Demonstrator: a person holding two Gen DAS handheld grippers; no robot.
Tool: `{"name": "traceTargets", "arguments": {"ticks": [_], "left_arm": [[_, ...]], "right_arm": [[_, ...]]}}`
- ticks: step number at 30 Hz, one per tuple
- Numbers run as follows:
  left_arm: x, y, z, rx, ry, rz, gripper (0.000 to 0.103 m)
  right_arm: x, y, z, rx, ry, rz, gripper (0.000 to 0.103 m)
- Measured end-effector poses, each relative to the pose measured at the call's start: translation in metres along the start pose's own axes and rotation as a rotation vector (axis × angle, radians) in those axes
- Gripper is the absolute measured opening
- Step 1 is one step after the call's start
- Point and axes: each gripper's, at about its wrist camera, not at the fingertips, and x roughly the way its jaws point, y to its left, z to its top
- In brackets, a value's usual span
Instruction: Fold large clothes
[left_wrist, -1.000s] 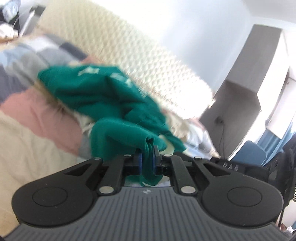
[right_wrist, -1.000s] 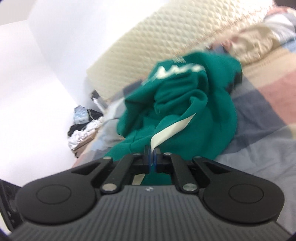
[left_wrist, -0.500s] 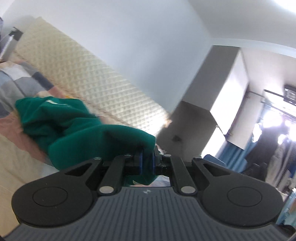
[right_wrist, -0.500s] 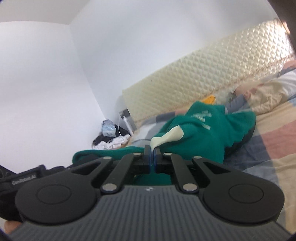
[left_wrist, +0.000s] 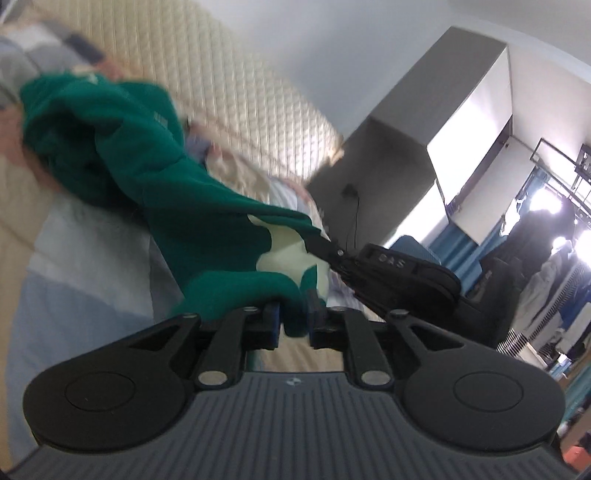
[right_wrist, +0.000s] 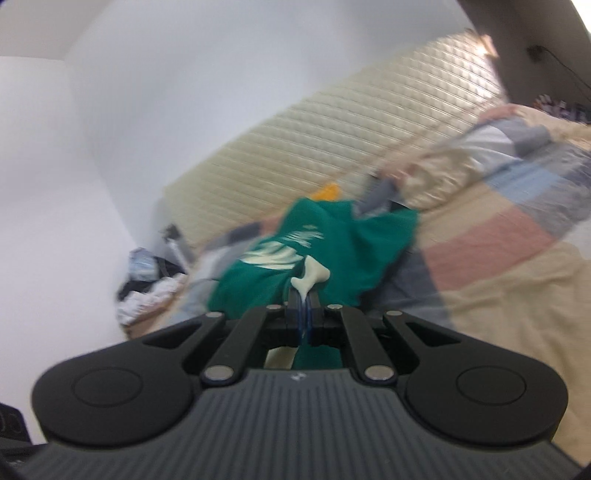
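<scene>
Seemingly, the green sweatshirt (left_wrist: 155, 192) is being drawn out across the patchwork bed (left_wrist: 74, 258) so it can be spread flat before folding. In the left wrist view, a bunched fold of the green cloth is seen between the jaws of the left gripper (left_wrist: 293, 319); those jaws have just been opening, a gap shows on the right side of the fold, and whether the pads still press on it cannot be told. From there the garment is stretched away up and to the left, toward the quilted headboard (left_wrist: 221, 96). The right gripper (left_wrist: 328, 254) is seen just beside, at the right, its tip buried in a cream patch of the same garment, so both grips sit close together on one edge.

In the right wrist view, the right gripper (right_wrist: 303, 314) is seen clamped tight on a thin cream strip of the sweatshirt (right_wrist: 332, 243), with green cloth hanging below the jaws. The bulk of the garment is heaped just ahead on the bed (right_wrist: 517, 266), printed lettering uppermost, near the headboard (right_wrist: 369, 140).
</scene>
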Motion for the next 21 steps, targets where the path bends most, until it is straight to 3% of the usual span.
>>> {"name": "traceTargets", "arguments": {"ticks": [1,3,4,8,12,16,21], "left_arm": [[0.006,0.006,0.004,0.001,0.013,0.015,0.03],[0.007,0.009,0.004,0.016,0.01,0.031,0.061],[0.009,0.013,0.009,0.021,0.001,0.029,0.064],[-0.005,0.023,0.023,0.013,-0.033,0.05,0.066],[0.008,0.054,0.046,0.003,-0.032,0.21,0.067],[0.043,0.106,0.076,-0.035,-0.031,0.388,0.067],[0.095,0.168,0.113,-0.066,-0.059,0.486,0.067]], "right_arm": [[0.004,-0.004,-0.002,0.009,0.012,-0.02,0.005],[0.01,-0.01,-0.006,0.022,0.028,-0.07,0.005],[0.014,-0.013,-0.007,0.022,0.03,-0.097,0.005],[0.025,-0.024,-0.006,0.009,0.019,-0.219,0.005],[0.036,-0.035,-0.006,-0.002,0.028,-0.308,0.005],[0.041,-0.04,-0.006,0.05,0.046,-0.315,0.005],[0.046,-0.038,-0.004,0.073,0.056,-0.312,0.005]]}}
